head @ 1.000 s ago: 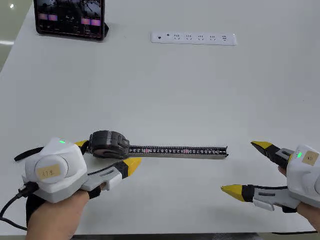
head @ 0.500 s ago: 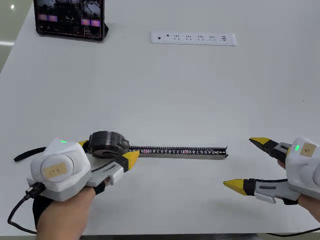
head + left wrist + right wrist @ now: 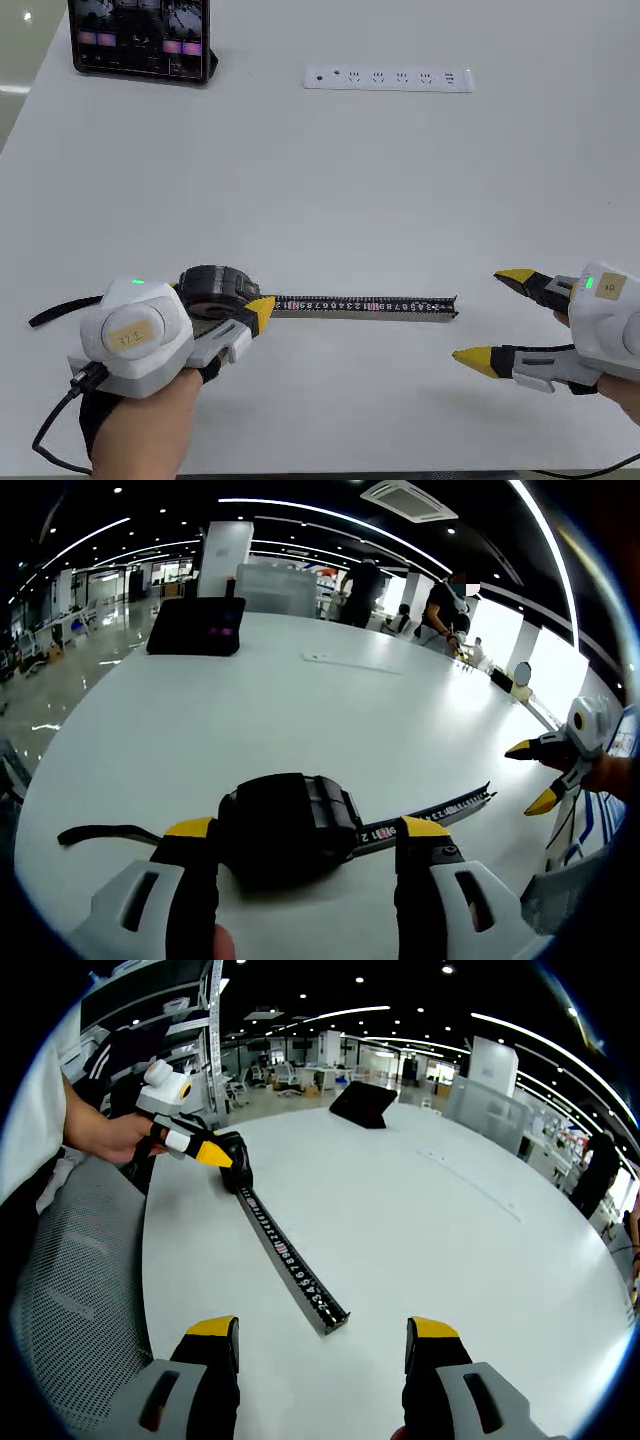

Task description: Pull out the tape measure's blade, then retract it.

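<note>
Head view, tape measure (image 3: 212,285): black case on white table (image 3: 350,180), at 8 o'clock.
Head view, blade (image 3: 360,304): pulled out, flat on the table, running from the case toward 3 o'clock.
Head view, left gripper (image 3: 215,300): at 8 o'clock, held in a hand; jaws apart, one on each side of the case.
Head view, right gripper (image 3: 495,316): at 4 o'clock, just past the blade's end and clear of it; jaws wide apart, gripping nothing.
Head view, strap (image 3: 62,312): black, trailing from the case toward 9 o'clock.
Head view, tablet (image 3: 140,35): at 11 o'clock, screen lit.
Head view, power strip (image 3: 388,77): white, at 12 o'clock, well apart from the tape measure.
Left gripper view, case: at 6 o'clock between the yellow-tipped jaws; slim gap beside the right-hand jaw, blade visible through it.
Left gripper view, blade: heading toward 3 o'clock, right gripper beyond its end.
Right gripper view, jaws: rising from 6 o'clock, spread, with only bare table between.
Right gripper view, blade: end just ahead of the jaws, near centre; running toward 10 o'clock to the case and left gripper.
Right gripper view, chair (image 3: 70,1290): grey mesh, at 8 o'clock beside the table.
</note>
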Motion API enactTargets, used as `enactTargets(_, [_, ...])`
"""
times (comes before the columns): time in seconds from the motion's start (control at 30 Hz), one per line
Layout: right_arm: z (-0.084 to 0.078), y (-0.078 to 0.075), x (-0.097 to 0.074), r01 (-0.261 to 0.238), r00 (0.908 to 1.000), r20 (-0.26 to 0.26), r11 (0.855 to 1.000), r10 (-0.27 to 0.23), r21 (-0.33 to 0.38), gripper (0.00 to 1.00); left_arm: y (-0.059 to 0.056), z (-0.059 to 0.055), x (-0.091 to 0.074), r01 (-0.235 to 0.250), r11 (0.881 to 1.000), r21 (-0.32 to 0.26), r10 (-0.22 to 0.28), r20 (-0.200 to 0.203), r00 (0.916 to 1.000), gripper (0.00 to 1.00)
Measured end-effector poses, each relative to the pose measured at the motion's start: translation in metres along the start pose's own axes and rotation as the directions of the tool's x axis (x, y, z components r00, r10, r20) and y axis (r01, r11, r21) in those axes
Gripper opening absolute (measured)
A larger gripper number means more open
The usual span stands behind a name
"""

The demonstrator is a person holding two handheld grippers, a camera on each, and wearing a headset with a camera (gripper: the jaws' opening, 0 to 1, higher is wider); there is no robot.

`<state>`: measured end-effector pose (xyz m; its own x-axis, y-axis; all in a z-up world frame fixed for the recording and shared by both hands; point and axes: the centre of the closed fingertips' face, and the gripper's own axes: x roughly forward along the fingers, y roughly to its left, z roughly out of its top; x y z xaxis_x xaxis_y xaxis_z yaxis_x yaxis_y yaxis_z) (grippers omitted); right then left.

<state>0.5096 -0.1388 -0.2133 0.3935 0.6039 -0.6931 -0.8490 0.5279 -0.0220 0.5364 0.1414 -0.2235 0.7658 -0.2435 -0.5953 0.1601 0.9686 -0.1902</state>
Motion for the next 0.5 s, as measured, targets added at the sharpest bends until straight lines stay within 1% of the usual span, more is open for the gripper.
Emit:
enactTargets(0.13, [0.001, -0.0026, 0.0, -0.004, 1.0, -0.005, 1.0, 0.004, -0.012, 0.63, 0.0012, -0.0009, 0.0019, -0.017, 1.0, 0.005, 0.017, -0.005, 0.9998, 0.68])
enactTargets(0.33, [0.0006, -0.0073, 0.0016, -0.014, 0.9998, -0.016, 0.999, 0.014, -0.034, 0.58, 0.0041, -0.0015, 0.0033, -0.032, 0.999, -0.003, 0.032, -0.011, 0.9994, 0.66])
enactTargets(0.5, [0.0018, -0.0098, 0.0028, -0.024, 0.9995, -0.022, 0.998, 0.023, -0.056, 0.56, 0.0053, -0.0015, 0.004, -0.043, 0.999, -0.005, 0.043, -0.012, 0.999, 0.65])
